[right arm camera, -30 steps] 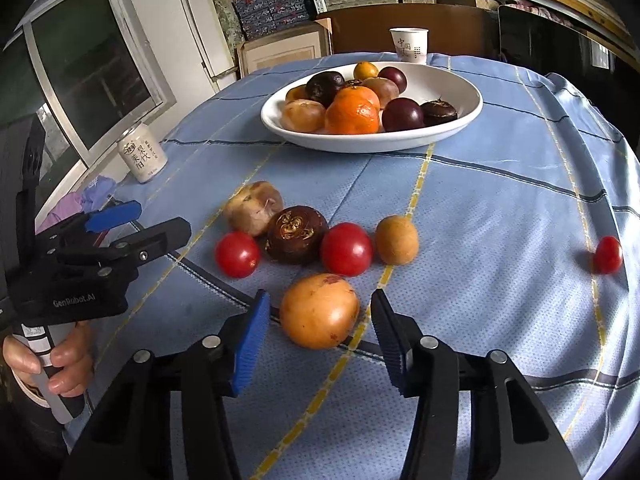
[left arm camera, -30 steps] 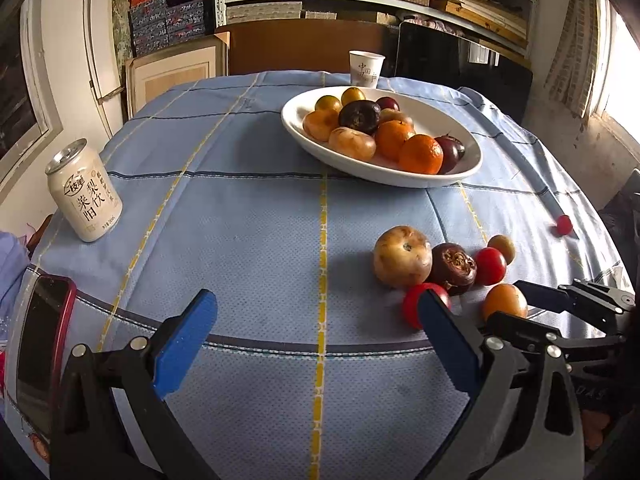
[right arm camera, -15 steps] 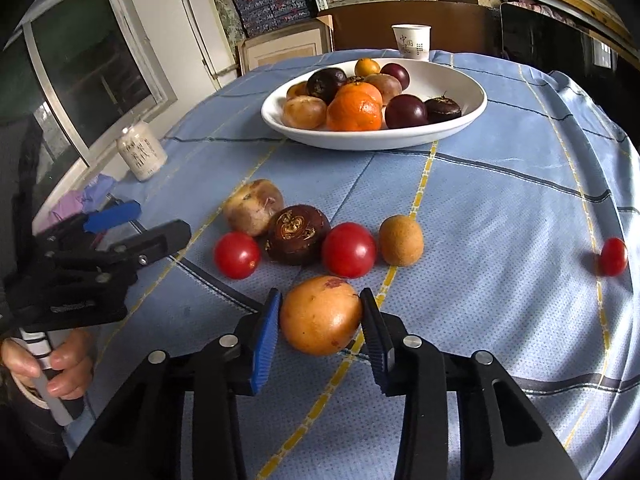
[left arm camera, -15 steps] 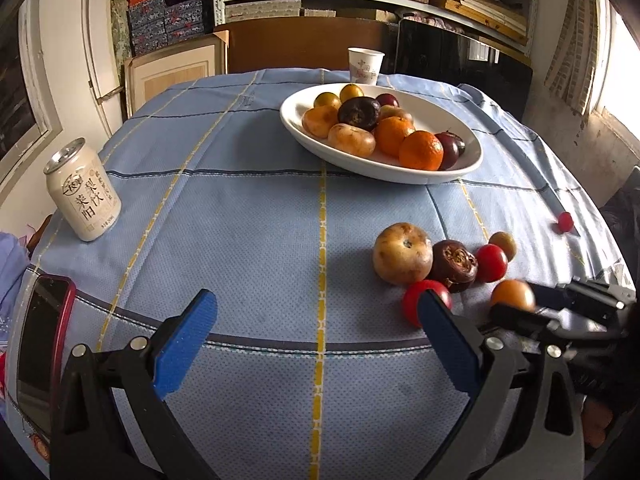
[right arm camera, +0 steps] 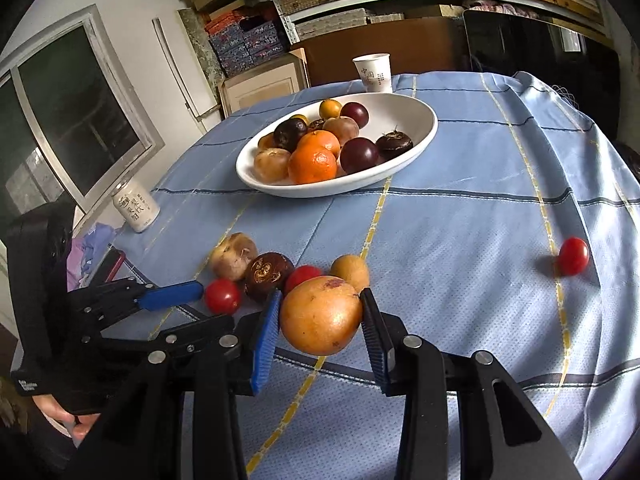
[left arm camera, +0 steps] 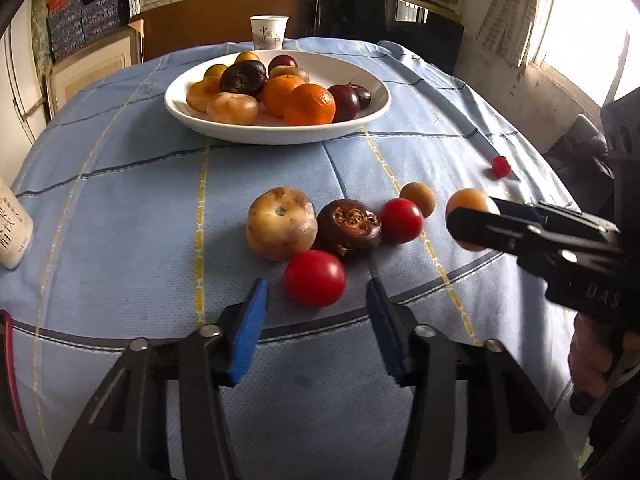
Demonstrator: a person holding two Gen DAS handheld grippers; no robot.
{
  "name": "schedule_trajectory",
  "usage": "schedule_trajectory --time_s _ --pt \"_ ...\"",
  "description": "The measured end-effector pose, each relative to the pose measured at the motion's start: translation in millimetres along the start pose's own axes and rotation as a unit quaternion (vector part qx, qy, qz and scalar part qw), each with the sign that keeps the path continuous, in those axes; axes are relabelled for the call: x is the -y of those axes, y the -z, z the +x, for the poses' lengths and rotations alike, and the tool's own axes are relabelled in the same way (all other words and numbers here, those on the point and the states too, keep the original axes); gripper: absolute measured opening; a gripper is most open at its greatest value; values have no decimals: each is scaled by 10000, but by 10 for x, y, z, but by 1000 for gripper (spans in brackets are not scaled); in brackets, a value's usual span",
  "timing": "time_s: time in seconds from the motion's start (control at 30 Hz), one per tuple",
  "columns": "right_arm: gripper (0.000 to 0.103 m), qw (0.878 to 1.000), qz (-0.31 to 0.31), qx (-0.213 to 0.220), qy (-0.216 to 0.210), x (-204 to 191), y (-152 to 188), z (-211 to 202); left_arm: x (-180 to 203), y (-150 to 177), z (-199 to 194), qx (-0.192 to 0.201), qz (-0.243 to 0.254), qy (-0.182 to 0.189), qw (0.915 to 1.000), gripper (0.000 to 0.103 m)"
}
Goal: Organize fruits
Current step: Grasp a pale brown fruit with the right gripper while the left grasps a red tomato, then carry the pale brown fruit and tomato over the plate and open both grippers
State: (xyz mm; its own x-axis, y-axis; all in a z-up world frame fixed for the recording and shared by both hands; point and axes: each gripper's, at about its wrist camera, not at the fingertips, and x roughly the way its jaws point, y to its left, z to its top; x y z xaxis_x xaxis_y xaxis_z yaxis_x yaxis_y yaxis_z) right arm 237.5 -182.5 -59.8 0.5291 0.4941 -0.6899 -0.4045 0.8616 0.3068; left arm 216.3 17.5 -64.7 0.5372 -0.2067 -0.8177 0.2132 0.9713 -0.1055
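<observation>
L wrist view: left claw [left arm camera: 316, 334] points down at bench [left arm camera: 120, 208] w/ blue check cloth. Jaws closing; blue pads flank a red tomato [left arm camera: 315, 278] lying just ahead of the tips, gap visible both sides, so no grip yet. Tomato is round, no long axis to align; it sits dead centre betw. pads, slightly fwd. Judgement: a short push fwd + finishing the squeeze should take it. Behind it, touching cluster: tan fruit [left arm camera: 281, 223], dark brown fruit [left arm camera: 349, 226], second red tomato [left arm camera: 401, 220], small tan fruit [left arm camera: 417, 199]. White bowl [left arm camera: 376, 108] far side, already loaded w/ oranges + dark fruit. Right claw enters from R edge, side-on, holding an orange-yellow fruit [left arm camera: 468, 202]; its grip is not readable from here.

R wrist view: right claw [right arm camera: 320, 332] clamped on the orange-yellow fruit [right arm camera: 321, 321], both pads pressing its sides, fruit looks clear of the cloth. Bowl [right arm camera: 424, 136] lies ahead, up-left of claw; path over the cluster looks open. Left claw [right arm camera: 172, 296] seen side-on at L, one blue pad beside the tomato [right arm camera: 222, 296].

Only this view shows: stray red tomato [right arm camera: 573, 256] in full, well apart at R, nearer the right claw; drink can [right arm camera: 135, 207] whole. Only L view shows the tomato-to-pad gap.
</observation>
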Motion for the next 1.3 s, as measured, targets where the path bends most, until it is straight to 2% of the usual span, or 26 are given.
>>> schedule_trajectory --time_s 0.3,0.43,0.6,0.9,1.03,1.13,1.3 --pt "40 10000 -60 -4 -24 -30 13 -16 9 -85 79 -11 -117 -102 9999 44" --pt "40 10000 -58 7 -12 -32 17 -20 45 -98 130 -89 -65 -118 9999 31" --pt "40 10000 -13 -1 4 -9 15 -15 -2 -70 99 -80 -203 2 9998 31" --pt "40 9996 -171 205 -120 -30 -3 -34 -42 -86 -165 376 -298 113 9988 31" --pt "40 9987 -252 430 -116 -27 -223 -8 -138 -376 -221 526 -269 134 9982 31" --pt "40 9972 -100 734 -98 47 -604 78 -266 -808 -145 743 -272 -50 9969 31" --pt "40 9966 39 822 0 168 -1131 404 -431 -1378 131 893 -327 -313 9950 31"
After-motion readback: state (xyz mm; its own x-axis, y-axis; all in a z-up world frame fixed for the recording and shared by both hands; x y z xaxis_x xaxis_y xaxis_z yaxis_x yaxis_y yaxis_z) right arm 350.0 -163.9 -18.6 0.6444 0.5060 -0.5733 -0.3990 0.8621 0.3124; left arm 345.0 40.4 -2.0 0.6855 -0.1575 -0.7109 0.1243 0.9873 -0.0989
